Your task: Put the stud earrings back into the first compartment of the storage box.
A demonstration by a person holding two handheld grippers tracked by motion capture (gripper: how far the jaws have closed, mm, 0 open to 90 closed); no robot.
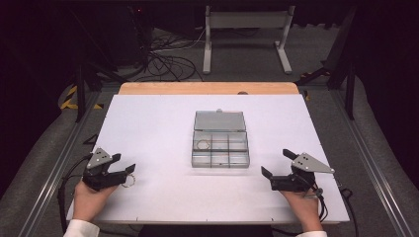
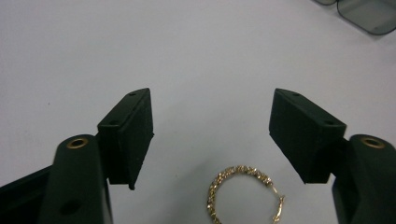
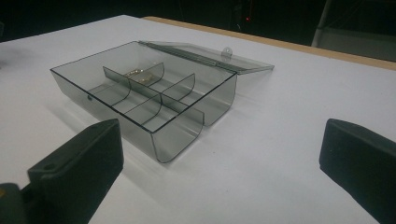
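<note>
A gold chain hoop earring (image 2: 238,171) lies flat on the white table, low between the jaws of my left gripper (image 2: 212,107). The pads stand apart on either side and do not touch it, so the gripper is open. From above, that earring (image 1: 129,181) sits just right of the left gripper (image 1: 123,163) at the table's front left. A clear grey compartment box (image 1: 220,145) stands open at the centre, lid laid back. Another gold hoop (image 1: 202,144) rests in its back left compartment. My right gripper (image 1: 275,162) is open and empty at the front right, facing the box (image 3: 140,93).
The white table top (image 1: 158,123) ends in a wooden strip at the far edge. Metal rails run along both sides. Cables and a white stand lie on the floor beyond. The box's open lid (image 3: 210,55) lies flat behind it.
</note>
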